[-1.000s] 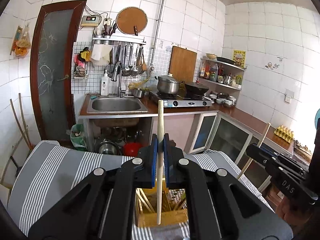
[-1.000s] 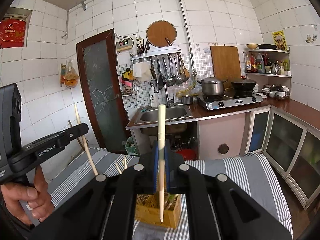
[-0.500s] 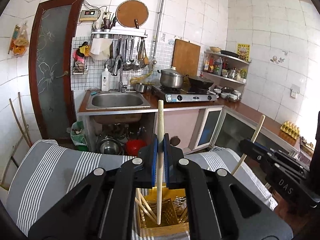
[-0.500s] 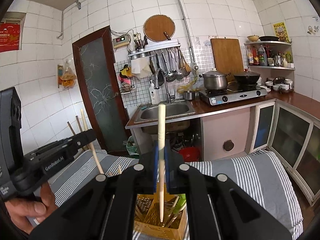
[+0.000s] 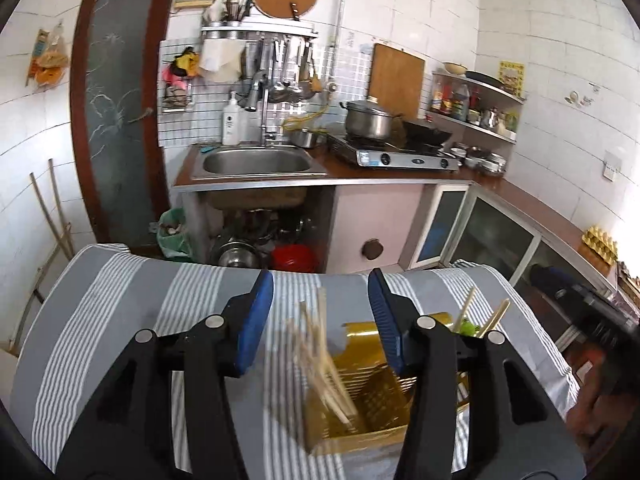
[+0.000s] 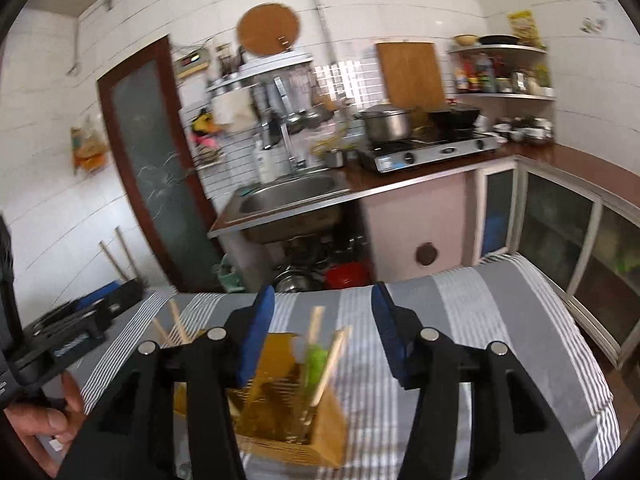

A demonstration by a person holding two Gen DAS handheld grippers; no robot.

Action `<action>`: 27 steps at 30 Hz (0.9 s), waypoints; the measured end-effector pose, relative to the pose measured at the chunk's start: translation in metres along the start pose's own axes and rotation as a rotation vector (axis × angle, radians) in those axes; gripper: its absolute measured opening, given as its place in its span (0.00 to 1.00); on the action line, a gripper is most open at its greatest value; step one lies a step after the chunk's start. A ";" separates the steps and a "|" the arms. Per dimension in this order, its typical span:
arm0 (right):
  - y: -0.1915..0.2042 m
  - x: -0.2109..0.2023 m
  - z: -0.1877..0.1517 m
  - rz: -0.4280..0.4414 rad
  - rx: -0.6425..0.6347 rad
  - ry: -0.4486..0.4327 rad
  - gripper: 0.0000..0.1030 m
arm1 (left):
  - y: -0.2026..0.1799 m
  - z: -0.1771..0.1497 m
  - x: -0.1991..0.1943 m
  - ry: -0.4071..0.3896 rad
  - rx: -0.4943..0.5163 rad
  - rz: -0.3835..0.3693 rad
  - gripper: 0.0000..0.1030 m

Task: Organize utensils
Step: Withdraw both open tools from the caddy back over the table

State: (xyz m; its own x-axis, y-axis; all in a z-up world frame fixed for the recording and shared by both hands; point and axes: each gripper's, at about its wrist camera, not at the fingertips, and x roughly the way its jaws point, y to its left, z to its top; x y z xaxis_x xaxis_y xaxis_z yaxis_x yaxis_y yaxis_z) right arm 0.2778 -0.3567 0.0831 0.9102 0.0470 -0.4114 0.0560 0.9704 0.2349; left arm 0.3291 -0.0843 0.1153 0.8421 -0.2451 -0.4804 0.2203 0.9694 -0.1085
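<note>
A yellow slotted utensil holder [image 5: 368,412] stands on the grey striped cloth [image 5: 100,320]. My left gripper [image 5: 320,292] hangs just above it with its jaws opening and no pad touching anything. Blurred wooden chopsticks [image 5: 320,348] lean in the holder's left part below the jaws. In the right wrist view my right gripper [image 6: 322,304] is also opening over the holder [image 6: 320,432], free of the chopsticks [image 6: 332,360] and a green utensil [image 6: 314,360] standing inside. Each view shows the other gripper at its edge: the right gripper [image 5: 580,304] and the left gripper [image 6: 80,320], held by a hand [image 6: 40,416].
Beyond the cloth-covered table are a steel sink [image 5: 256,162], a gas stove [image 5: 400,156] with a pot [image 5: 368,120], glass-door cabinets [image 5: 492,240] and a dark door [image 5: 116,120]. Pots and a red basin [image 5: 292,256] sit under the sink.
Both grippers sank toward the holder and opened. The single chopstick each one held upright has left its pads and now stands in the holder.
</note>
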 end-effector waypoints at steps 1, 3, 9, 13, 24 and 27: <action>-0.005 -0.005 -0.001 -0.005 0.001 -0.002 0.49 | 0.007 -0.002 -0.007 -0.012 0.001 0.018 0.47; -0.010 -0.017 -0.005 -0.022 -0.016 -0.008 0.49 | 0.018 -0.009 -0.019 -0.021 -0.009 0.041 0.47; -0.021 -0.051 -0.049 -0.086 -0.086 0.039 0.49 | 0.052 -0.051 -0.061 -0.030 -0.013 0.137 0.47; -0.024 -0.069 -0.107 -0.097 -0.115 0.126 0.49 | 0.071 -0.108 -0.084 0.022 -0.019 0.182 0.47; -0.024 -0.106 -0.232 -0.056 -0.054 0.325 0.49 | 0.075 -0.242 -0.116 0.206 -0.070 0.170 0.47; -0.019 -0.112 -0.244 -0.051 -0.055 0.333 0.49 | 0.066 -0.257 -0.127 0.217 -0.055 0.170 0.47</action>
State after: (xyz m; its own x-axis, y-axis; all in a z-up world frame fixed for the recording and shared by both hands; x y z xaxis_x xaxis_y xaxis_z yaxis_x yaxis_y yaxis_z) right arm 0.0744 -0.3225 -0.0896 0.7221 0.0638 -0.6889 0.0678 0.9844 0.1623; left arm 0.1101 0.0148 -0.0545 0.7384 -0.0762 -0.6701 0.0530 0.9971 -0.0550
